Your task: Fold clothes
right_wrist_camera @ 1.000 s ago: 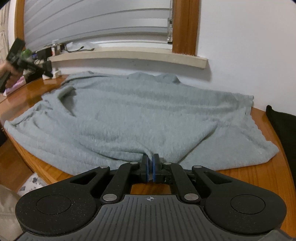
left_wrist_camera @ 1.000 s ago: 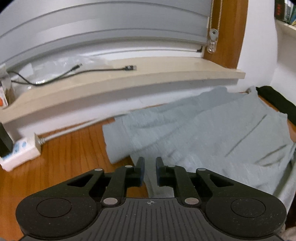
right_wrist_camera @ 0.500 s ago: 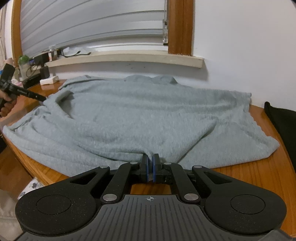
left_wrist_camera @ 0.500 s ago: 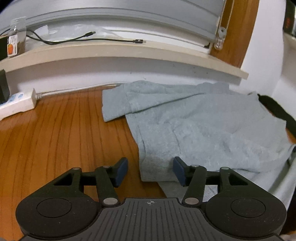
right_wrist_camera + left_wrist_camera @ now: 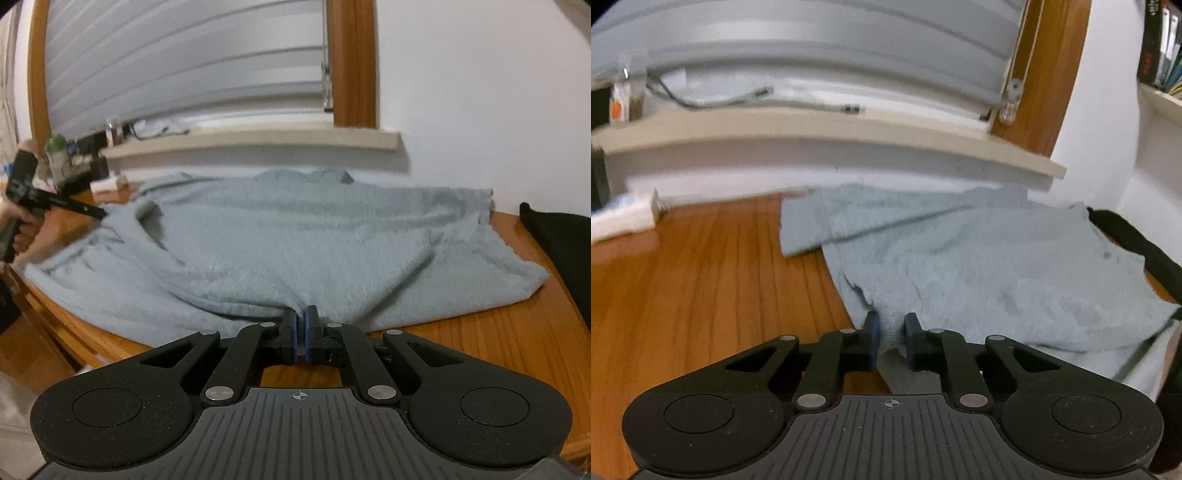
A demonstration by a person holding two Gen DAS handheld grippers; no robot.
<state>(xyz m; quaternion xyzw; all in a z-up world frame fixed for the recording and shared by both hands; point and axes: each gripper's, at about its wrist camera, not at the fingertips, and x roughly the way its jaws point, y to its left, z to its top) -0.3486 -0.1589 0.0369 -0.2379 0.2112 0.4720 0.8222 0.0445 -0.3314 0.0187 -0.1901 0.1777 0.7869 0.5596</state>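
Note:
A light grey knit garment (image 5: 979, 258) lies spread on the wooden table (image 5: 701, 295). My left gripper (image 5: 890, 332) is at its near left edge. Its jaws are closing, and a bunched fold of the fabric sits pinched between the blue pads. In the right wrist view the same garment (image 5: 295, 229) stretches from left to right. My right gripper (image 5: 300, 325) is shut on its front hem, and creases run into the pads. At the far left of that view, a hand holds the left gripper (image 5: 99, 213) against the garment's edge.
A black cloth (image 5: 554, 236) lies on the table to the right of the garment. A windowsill (image 5: 812, 129) with a cable (image 5: 720, 99) and a small bottle (image 5: 624, 99) runs along the back wall. A white power strip (image 5: 624, 218) sits at the back left.
The left gripper opened wide, dropped towards the garment's left edge and closed on a fold of it. The right gripper stayed shut on the hem and shifted slightly.

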